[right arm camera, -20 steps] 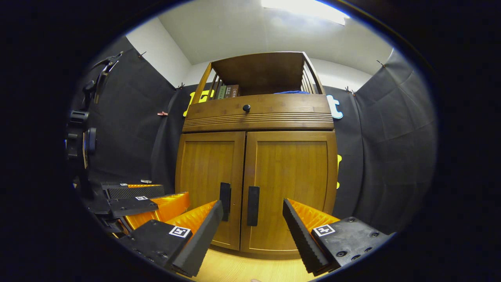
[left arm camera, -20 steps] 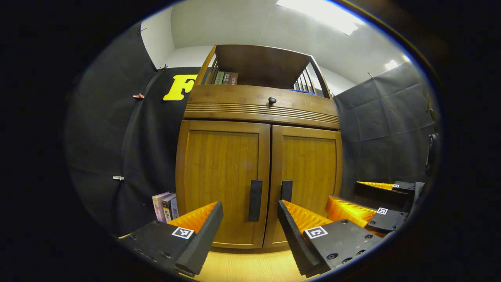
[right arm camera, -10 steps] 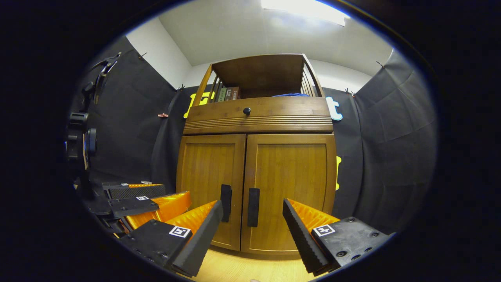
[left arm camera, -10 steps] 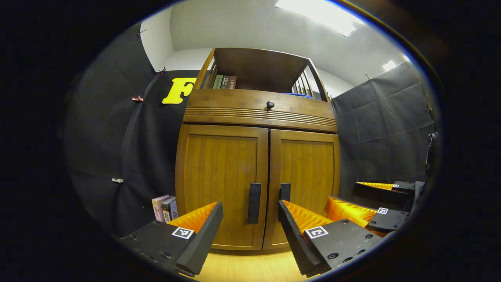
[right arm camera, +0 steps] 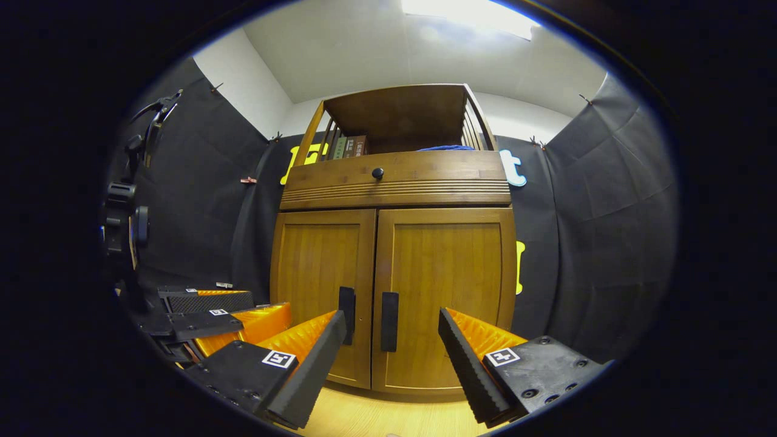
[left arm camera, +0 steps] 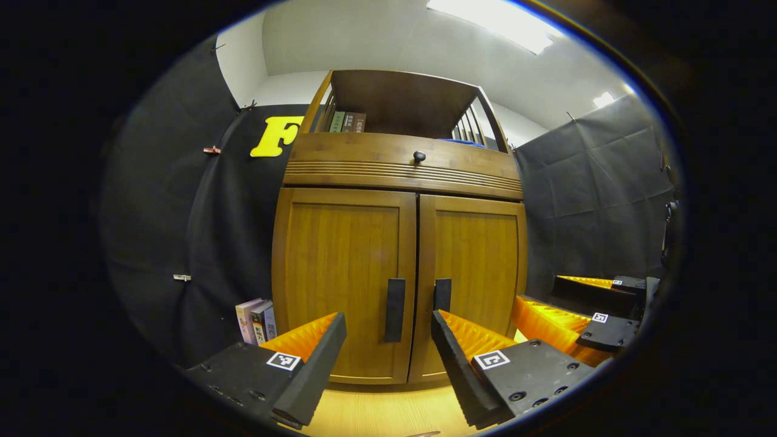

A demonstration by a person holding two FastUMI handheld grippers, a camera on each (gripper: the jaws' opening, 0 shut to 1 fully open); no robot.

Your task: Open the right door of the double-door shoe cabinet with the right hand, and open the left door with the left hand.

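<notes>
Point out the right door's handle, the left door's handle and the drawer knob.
right door handle [right arm camera: 389, 321], right gripper view, middle of the black bar.
left door handle [left arm camera: 395, 309], left gripper view, middle of the bar.
drawer knob [right arm camera: 377, 173], right gripper view, its round face.

The double-door shoe cabinet [left arm camera: 400, 267] is set on the wooden floor [left arm camera: 382, 413], backed against the booth wall. The left door [left arm camera: 343, 282] and right door [left arm camera: 479, 279] are placed side by side, closed, with the left handle [left arm camera: 394, 309] and right handle [left arm camera: 442, 295] mounted beside the centre seam. A drawer [left arm camera: 403, 167] with a knob [left arm camera: 419, 156] is fitted above the doors. An open shelf [left arm camera: 400, 103] is built on top; books [left arm camera: 347, 122] are stood at its left end. More books [left arm camera: 256, 320] are stood on the floor left of the cabinet. The left gripper [left arm camera: 388, 358] is held before the left handle, apart from it, fingers spread. The right gripper [right arm camera: 391, 358] is held before the right handle [right arm camera: 389, 321], likewise spread, well short of it.
</notes>
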